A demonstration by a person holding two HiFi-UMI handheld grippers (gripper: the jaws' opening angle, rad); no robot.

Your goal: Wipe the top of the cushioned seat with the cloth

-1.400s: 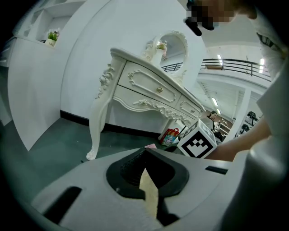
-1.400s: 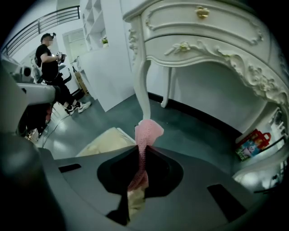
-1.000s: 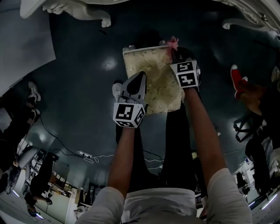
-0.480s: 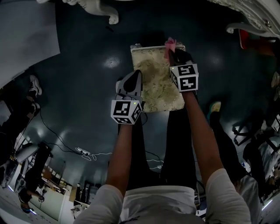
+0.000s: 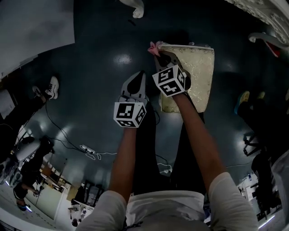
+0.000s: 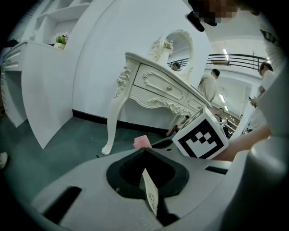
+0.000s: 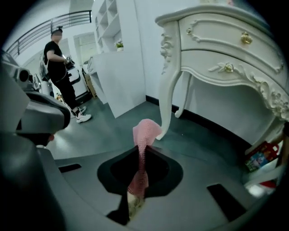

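The right gripper [image 5: 160, 55] pinches the pink cloth [image 5: 153, 46] in its closed jaws at the seat's [image 5: 198, 72] far left corner. The cloth's free end pokes just past that corner, so nearly all the seat top lies to the jaws' right and back toward the person, and I judge any wiping stroke must run that way. The seat's long axis runs from the person toward the table [image 5: 266, 13], as the cloth points, while the left gripper [image 5: 138, 77] hangs just off the seat's left edge, jaws pressed together on nothing.
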